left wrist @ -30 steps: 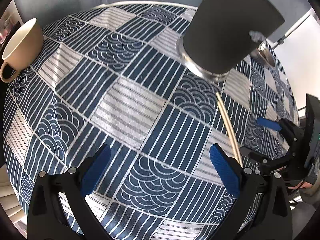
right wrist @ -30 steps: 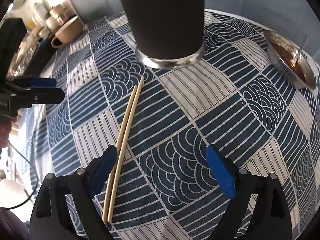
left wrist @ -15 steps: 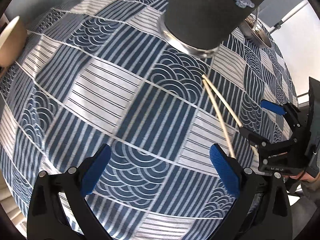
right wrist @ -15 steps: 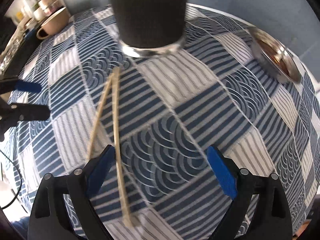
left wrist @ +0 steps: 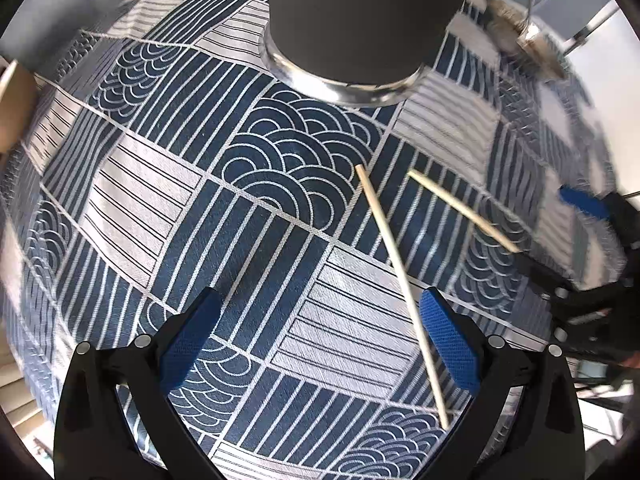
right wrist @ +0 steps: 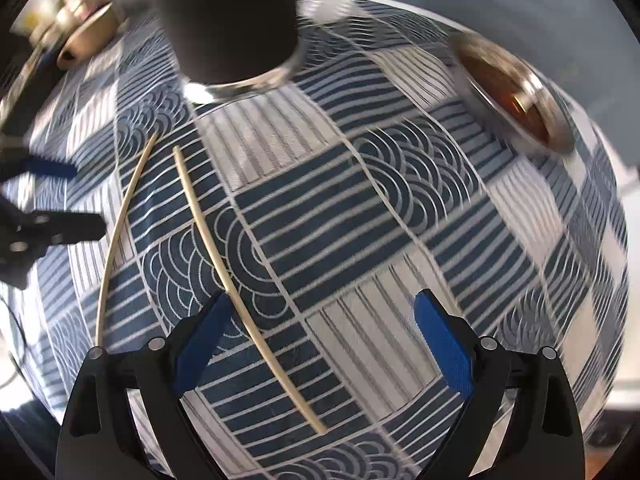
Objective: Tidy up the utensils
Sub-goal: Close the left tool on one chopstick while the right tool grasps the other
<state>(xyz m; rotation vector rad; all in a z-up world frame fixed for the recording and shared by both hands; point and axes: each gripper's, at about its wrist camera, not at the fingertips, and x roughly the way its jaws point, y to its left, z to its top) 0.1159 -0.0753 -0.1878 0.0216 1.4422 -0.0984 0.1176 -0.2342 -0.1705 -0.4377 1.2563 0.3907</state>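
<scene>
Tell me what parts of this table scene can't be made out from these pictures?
- Dark holder: top cut off by the frame in both views, so its contents are unseen.
- Metal bowl: motion-blurred; contents unclear.
- Beige cup: blurred in the right view.
- Far chopstick: its end hidden behind the right gripper.

Blue-white patchwork tablecloth [left wrist: 160, 184] w/ wave and stripe squares, pale wood chopsticks [left wrist: 396, 264], matte black holder [left wrist: 360, 16] w/ silver base, blue gripper pads [left wrist: 448, 340].

Two pale wooden chopsticks [right wrist: 212, 240] lie flat and splayed apart on my patterned tablecloth [right wrist: 400, 208], their far tips near the dark metal-based holder [right wrist: 228, 20].
</scene>
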